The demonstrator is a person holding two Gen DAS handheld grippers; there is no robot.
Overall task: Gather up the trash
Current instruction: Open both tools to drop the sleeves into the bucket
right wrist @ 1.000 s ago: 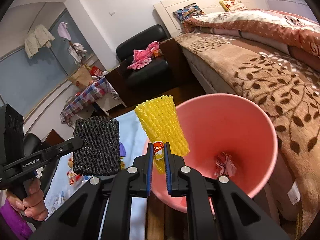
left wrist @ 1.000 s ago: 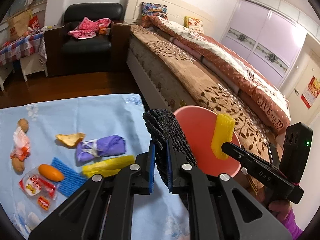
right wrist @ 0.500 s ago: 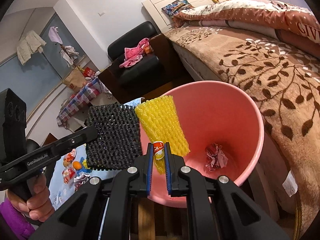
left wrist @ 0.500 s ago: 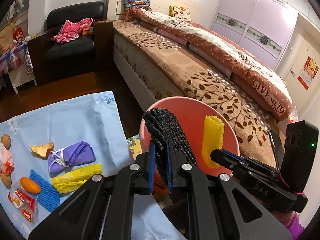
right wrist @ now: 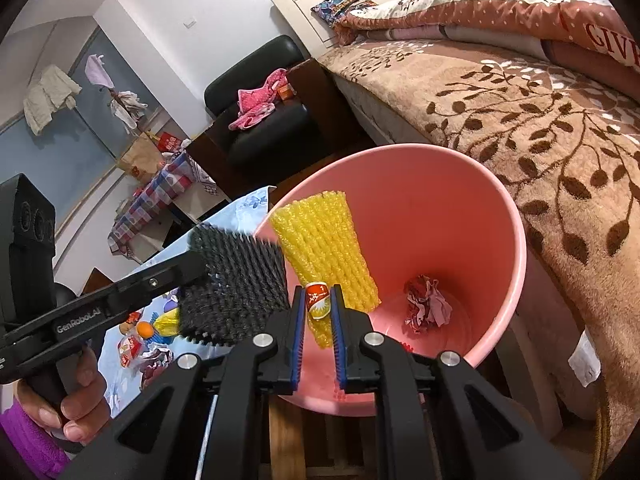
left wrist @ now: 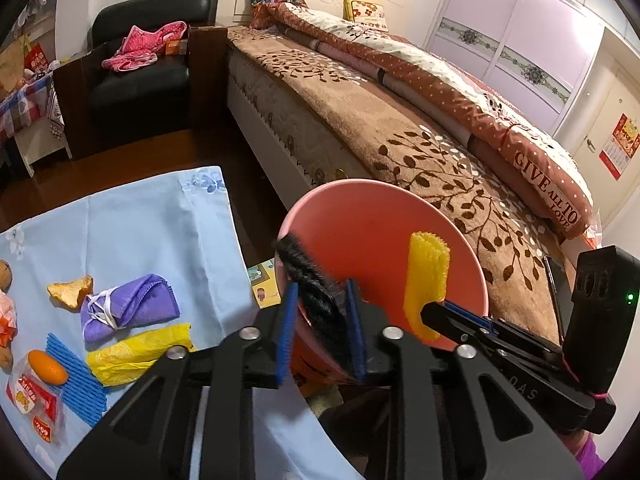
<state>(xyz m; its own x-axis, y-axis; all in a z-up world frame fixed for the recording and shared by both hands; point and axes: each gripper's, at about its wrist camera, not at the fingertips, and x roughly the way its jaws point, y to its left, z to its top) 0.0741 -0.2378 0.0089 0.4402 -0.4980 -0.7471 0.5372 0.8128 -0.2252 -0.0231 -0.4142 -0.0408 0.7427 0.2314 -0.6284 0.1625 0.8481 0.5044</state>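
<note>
A pink trash bin (left wrist: 360, 216) (right wrist: 480, 216) stands beside the bed. My left gripper (left wrist: 322, 320) has parted its jaws; the black foam net (left wrist: 308, 280) (right wrist: 236, 288) sits loosely between them over the bin's near rim. My right gripper (right wrist: 316, 320) is shut on a yellow foam net (right wrist: 324, 252) (left wrist: 426, 280) and a small orange-and-white wrapper (right wrist: 318, 302), held over the bin's mouth. Crumpled paper (right wrist: 426, 308) lies at the bin's bottom.
A light blue cloth (left wrist: 132, 232) on the floor holds a purple rag (left wrist: 132, 308), a yellow bag (left wrist: 136, 352), a blue foam net (left wrist: 76, 380), an orange (left wrist: 48, 366), peel (left wrist: 70, 290) and snack packets (left wrist: 32, 400). The bed (left wrist: 400, 140) lies right, a black armchair (left wrist: 140, 76) behind.
Both grippers moved toward and over the bin. My left gripper's jaws have opened from a tight grip, and the black net has sunk lower between them.
</note>
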